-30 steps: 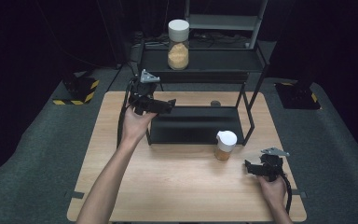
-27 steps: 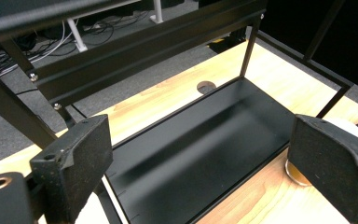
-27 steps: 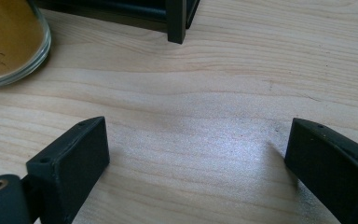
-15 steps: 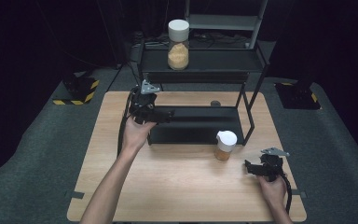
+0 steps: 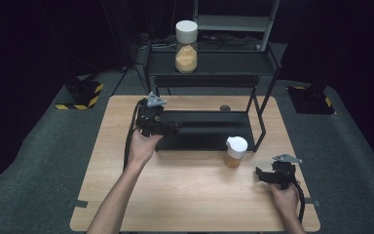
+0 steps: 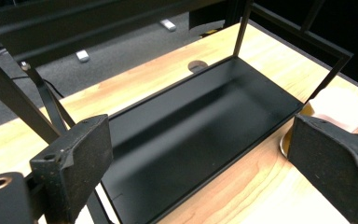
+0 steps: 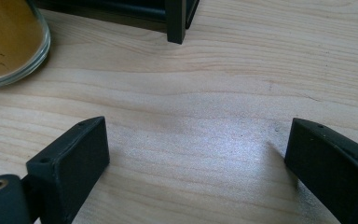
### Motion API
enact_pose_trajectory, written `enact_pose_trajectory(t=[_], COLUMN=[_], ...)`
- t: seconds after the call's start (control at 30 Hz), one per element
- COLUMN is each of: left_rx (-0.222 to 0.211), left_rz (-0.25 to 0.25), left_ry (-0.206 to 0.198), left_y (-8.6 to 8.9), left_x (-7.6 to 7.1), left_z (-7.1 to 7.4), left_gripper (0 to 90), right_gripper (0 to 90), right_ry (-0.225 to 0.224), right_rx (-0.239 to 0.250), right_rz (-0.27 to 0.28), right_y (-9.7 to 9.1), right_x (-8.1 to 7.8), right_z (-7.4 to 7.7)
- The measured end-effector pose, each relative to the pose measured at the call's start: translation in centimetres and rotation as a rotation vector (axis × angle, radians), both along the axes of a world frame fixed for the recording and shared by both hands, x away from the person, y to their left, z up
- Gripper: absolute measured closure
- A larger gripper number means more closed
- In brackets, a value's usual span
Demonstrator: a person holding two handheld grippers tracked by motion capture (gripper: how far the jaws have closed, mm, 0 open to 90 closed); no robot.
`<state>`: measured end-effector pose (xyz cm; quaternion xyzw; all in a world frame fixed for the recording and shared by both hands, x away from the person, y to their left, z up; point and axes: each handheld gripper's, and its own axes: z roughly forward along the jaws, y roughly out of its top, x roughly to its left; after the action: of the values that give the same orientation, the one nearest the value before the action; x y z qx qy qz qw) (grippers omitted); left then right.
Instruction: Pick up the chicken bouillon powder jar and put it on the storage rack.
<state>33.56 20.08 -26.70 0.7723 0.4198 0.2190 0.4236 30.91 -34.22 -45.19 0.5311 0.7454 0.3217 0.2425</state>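
left gripper (image 5: 173, 127) spread wide and empty, aimed along the black rack's (image 5: 253, 78) bare bottom shelf (image 6: 200, 121), likely lined up toward the small white-lidded jar (image 5: 235, 152) on the table (image 5: 185, 195) just off the shelf's front edge. right gripper (image 5: 263, 174) also wide, empty, parked low beside that jar.

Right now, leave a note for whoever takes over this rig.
Left gripper: open, empty, at the left end of the rack's bottom tray.
Right gripper: open, empty, low over the table near its right front.
Small jar: on the table in front of the rack.
Tall jar: on the rack's top shelf.
Done: apparently the tall jar.
Left: probably the small jar.
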Motion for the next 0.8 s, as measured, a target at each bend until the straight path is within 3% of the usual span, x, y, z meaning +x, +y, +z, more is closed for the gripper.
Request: enact_pose_trajectory(t=[0.4,0.8], left_rx=[-0.035,0.026], left_rz=[0.018,0.005], left_ry=[0.028,0.050], left_y=[0.9,-0.4], left_x=[-0.3,-0.4], left_z=[-2.2,-4.5], left_gripper=[5.9,5.4], right_gripper=[5.7,5.7], right_ry=[0.000,0.000], right_rx=[0.000,0.000], right_rz=[-0.001,-0.001], right_y=[0.0,0.0], right_x=[0.0,0.0], right_z=[0.0,0.0])
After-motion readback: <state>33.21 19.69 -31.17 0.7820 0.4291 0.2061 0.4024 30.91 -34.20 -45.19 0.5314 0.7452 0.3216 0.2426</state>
